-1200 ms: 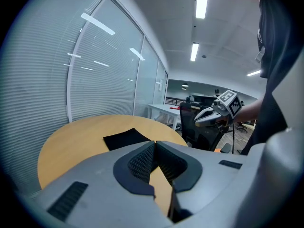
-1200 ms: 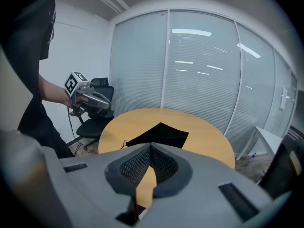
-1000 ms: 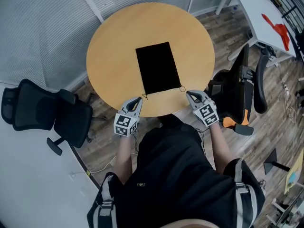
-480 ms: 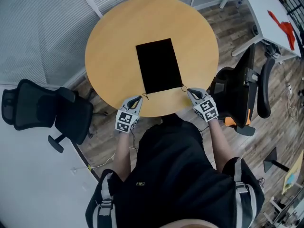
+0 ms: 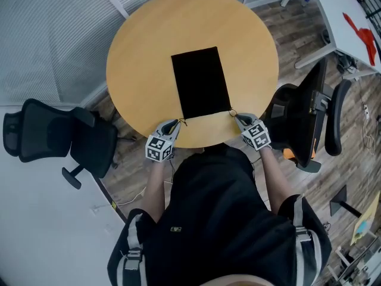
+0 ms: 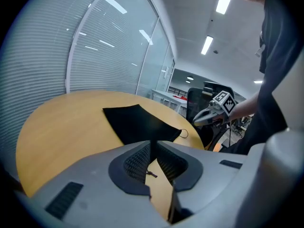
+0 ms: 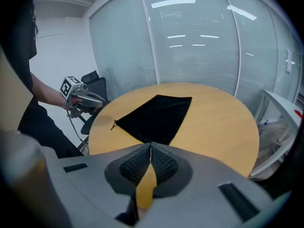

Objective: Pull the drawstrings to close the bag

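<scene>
A flat black drawstring bag (image 5: pixel 200 82) lies in the middle of the round wooden table (image 5: pixel 137 52), its mouth toward me. A short string end (image 5: pixel 183 122) sticks out at its near left corner and a small loop (image 5: pixel 231 112) at its near right corner. My left gripper (image 5: pixel 175 124) is shut just beside the left string end. That end shows through the gap behind its pads (image 6: pixel 151 174), lying on the table. My right gripper (image 5: pixel 237 117) is shut next to the loop (image 6: pixel 184 133). I see nothing pinched between the pads of either gripper (image 6: pixel 151 144) (image 7: pixel 150 146).
A black office chair (image 5: pixel 53 139) stands left of the table and another (image 5: pixel 309 115) at its right. A white desk (image 5: pixel 348 16) with a red thing on it is at the back right. Glass walls with blinds (image 7: pixel 199 46) run behind the table.
The head view has shifted slightly. Both grippers stay shut at the bag's near corners, hardly moved relative to it.
</scene>
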The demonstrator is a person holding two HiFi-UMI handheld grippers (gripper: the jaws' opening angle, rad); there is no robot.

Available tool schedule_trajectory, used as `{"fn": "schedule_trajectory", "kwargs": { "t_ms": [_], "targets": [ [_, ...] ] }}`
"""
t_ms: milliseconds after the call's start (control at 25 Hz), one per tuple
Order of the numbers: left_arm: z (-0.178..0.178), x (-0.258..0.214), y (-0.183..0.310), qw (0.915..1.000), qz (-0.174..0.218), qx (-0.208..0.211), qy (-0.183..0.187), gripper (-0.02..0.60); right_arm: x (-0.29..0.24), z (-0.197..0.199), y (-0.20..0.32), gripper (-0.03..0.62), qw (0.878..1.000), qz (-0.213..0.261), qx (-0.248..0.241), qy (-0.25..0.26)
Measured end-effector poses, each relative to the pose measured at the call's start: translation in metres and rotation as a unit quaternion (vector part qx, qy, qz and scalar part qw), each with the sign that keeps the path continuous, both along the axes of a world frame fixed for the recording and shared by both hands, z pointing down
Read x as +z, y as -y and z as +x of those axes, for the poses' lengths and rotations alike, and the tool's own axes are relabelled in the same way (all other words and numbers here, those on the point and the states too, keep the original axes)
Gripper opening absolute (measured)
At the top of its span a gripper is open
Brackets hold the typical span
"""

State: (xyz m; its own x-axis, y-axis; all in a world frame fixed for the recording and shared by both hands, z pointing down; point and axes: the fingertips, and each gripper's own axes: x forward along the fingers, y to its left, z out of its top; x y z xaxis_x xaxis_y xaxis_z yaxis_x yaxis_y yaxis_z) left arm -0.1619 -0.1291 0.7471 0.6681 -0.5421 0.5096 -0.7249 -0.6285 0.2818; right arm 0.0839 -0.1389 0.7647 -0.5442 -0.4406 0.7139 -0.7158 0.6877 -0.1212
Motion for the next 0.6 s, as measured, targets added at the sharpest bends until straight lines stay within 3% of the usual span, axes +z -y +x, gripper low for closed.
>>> {"fn": "schedule_trajectory", "kwargs": {
  "t_ms": [120, 240, 400, 600],
  "targets": [
    [-0.003, 0.02, 0.0, 0.9992, -0.012, 0.002, 0.039, 0.023, 0.012, -0.001, 0.002, 0.06, 1.0, -0.011, 0.0, -0.004],
    [0.0, 0.038, -0.001, 0.9974, -0.024, 0.027, 0.063, 0.066, 0.021, -0.001, 0.005, 0.061, 1.0, -0.018, 0.007, -0.016],
    [0.006, 0.057, 0.001, 0.9947, -0.044, 0.055, 0.076, 0.153, 0.034, 0.003, 0.008, 0.143, 0.999, -0.021, 0.01, -0.035],
    [0.007, 0.075, 0.007, 0.9884, -0.051, 0.095, 0.107, 0.153, 0.05, 0.011, 0.007, 0.15, 0.997, -0.034, 0.009, -0.063]
  ]
}}
